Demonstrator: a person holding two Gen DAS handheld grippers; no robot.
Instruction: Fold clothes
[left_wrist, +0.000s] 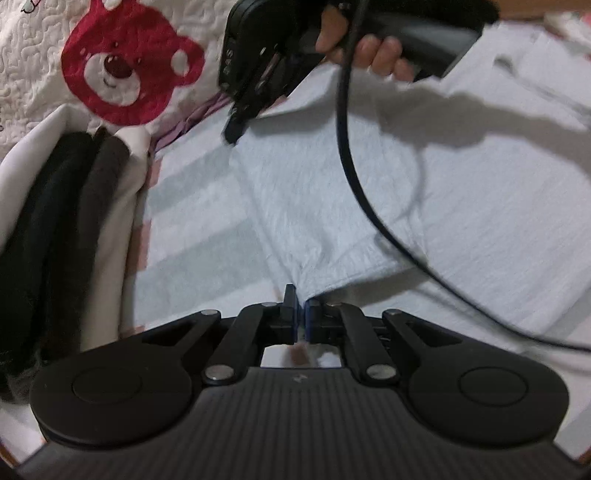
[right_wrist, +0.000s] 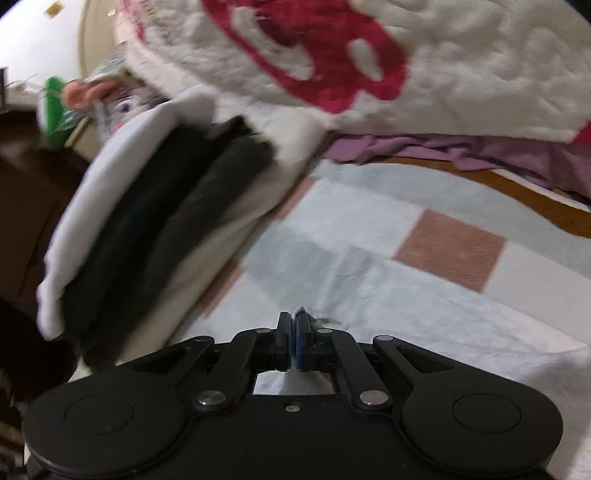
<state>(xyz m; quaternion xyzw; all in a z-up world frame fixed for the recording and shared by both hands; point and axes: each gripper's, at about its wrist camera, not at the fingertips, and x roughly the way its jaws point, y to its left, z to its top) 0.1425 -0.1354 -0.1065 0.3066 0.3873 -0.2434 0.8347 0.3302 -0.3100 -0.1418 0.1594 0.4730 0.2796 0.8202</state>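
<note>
While the bed (right_wrist: 436, 236), covered by a checked sheet of pale blue and pink squares, carries everything, a quilted white blanket (left_wrist: 33, 55) with a red bear on it lies bunched across its far side. At the left edge sits a white fabric bin (left_wrist: 22, 173) holding dark folded clothes (left_wrist: 48, 206) set on edge in a row. Spread beside the bin, the white garment (left_wrist: 369, 192) lies flat on the sheet, with a doubled layer showing along its near hem, so some fold is already in it; how many more it needs the views do not settle.

Both pairs of tongs are clamped on that garment. The left tongs (left_wrist: 302, 310) are closed on its near edge, cloth puckering out from between the blue pads. The right tongs (right_wrist: 295, 332), closed with a tuft of white cloth pinched at their tips, hold the far edge, a hand (left_wrist: 365, 48) on the grip and a black cable (left_wrist: 351, 155) trailing across the cloth.

So the garment stretches away from the left tongs toward the right tongs, its held line running near to far, with the bin off to the left of both. My judgement: any carrying or folding move turns on keeping these two held points in step.
</note>
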